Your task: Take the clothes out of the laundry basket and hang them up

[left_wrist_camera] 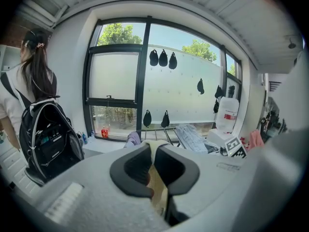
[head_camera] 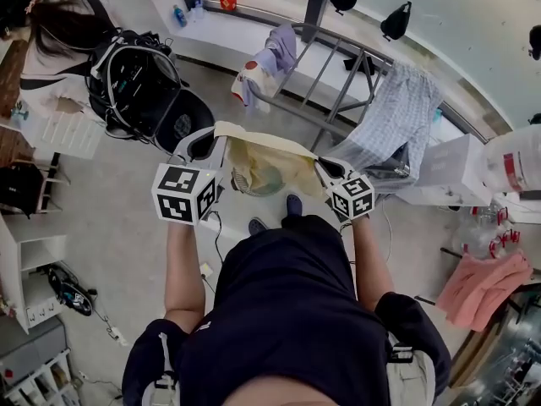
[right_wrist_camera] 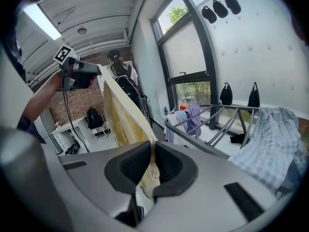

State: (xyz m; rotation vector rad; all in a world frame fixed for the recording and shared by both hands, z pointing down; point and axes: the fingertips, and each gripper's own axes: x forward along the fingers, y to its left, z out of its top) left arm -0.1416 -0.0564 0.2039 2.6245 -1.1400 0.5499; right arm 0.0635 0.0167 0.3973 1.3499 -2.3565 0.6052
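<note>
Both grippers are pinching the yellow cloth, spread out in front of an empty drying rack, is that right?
Not empty. The head view shows the drying rack carrying a checked garment on its right and a purple garment on its left. The rest holds: left gripper and right gripper both pinch the yellow cloth.

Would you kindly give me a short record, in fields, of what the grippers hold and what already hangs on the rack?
left gripper: shut on one end of the yellow garment
right gripper: shut on its other end
yellow garment: spread between them, hanging, not yet on the drying rack
drying rack: checked garment and lilac garment draped over it
pink garment: lies apart, to the right
</note>
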